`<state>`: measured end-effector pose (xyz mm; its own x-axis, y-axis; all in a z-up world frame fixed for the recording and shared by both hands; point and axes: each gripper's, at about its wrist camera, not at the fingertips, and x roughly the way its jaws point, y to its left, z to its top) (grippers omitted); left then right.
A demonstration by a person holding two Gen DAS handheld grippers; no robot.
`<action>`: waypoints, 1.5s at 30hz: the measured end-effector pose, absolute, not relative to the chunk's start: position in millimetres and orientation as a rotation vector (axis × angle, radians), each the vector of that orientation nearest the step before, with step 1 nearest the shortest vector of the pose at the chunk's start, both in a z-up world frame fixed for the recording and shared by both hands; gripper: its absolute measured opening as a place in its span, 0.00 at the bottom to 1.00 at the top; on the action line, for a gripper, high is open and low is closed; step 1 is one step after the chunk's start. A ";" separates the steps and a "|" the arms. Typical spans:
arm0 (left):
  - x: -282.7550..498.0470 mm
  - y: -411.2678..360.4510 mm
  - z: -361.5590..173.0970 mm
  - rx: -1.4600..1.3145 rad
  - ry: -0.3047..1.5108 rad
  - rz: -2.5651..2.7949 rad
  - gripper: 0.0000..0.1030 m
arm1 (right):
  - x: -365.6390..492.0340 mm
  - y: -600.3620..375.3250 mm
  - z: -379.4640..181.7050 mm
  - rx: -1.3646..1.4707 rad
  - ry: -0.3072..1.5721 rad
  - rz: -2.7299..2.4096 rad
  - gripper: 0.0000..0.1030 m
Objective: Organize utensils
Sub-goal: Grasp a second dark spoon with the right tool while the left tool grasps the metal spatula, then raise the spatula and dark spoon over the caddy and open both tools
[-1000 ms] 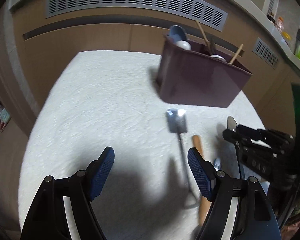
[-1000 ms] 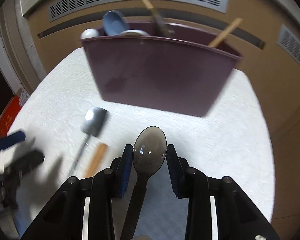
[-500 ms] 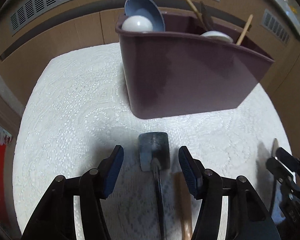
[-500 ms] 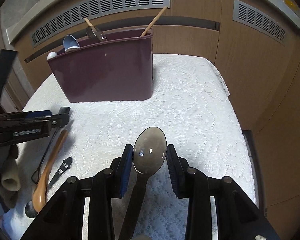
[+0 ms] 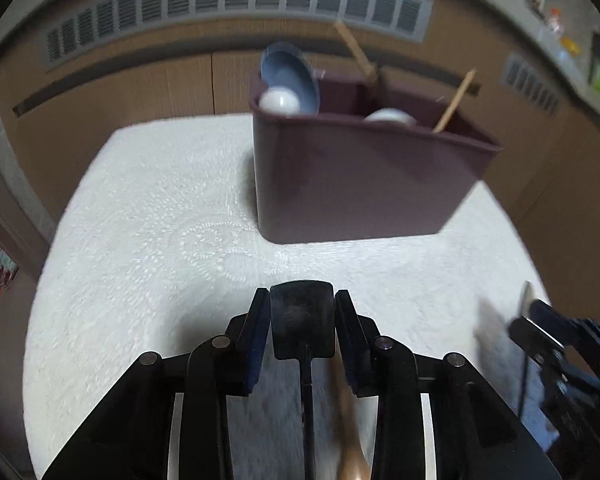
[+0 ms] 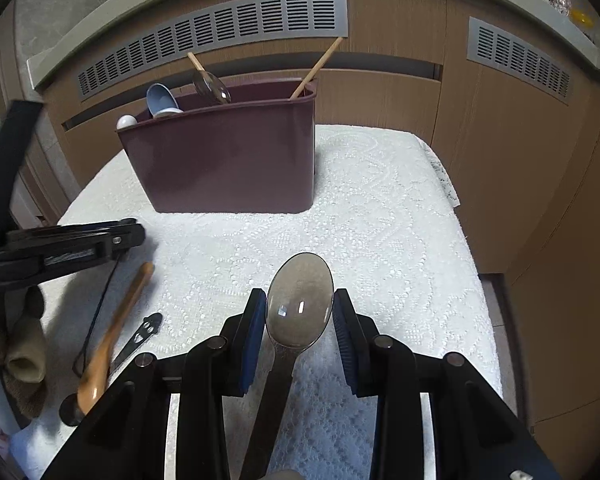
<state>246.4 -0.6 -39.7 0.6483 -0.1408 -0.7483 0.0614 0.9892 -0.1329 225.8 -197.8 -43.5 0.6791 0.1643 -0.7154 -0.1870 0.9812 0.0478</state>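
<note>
A small metal spatula (image 5: pixel 302 332) lies on the white lace cloth (image 5: pixel 140 220), and its square head sits between the pads of my left gripper (image 5: pixel 302 300). The jaws are closing and the pads touch both sides of the head. My right gripper (image 6: pixel 300 300) is shut on a metal spoon (image 6: pixel 300 308), bowl forward, above the cloth. The maroon utensil holder (image 6: pixel 236 164) stands at the back with spoons and wooden sticks in it. My left gripper (image 6: pixel 132 236) also shows at the left of the right wrist view.
A wooden spoon (image 6: pixel 116 328) and a flat dark utensil (image 6: pixel 142 334) lie on the cloth beside the spatula's wire handle. A bundled cloth (image 6: pixel 24 356) sits at the near left edge. Brown cabinets with grey vents (image 6: pixel 220 32) rise behind the table.
My left gripper moved over the spatula and its jaws narrowed onto the head. My right gripper drew back from the holder to the right, keeping the spoon.
</note>
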 end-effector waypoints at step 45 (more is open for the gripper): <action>145.0 4.3 163.5 -0.035 0.356 -0.184 0.25 | 159.4 -184.8 159.5 -0.147 0.294 0.217 0.30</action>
<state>145.0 4.3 163.5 0.9209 -0.1855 -0.3429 0.1733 0.9826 -0.0662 159.4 -184.8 159.5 0.9340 0.1898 -0.3026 -0.2326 0.9661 -0.1121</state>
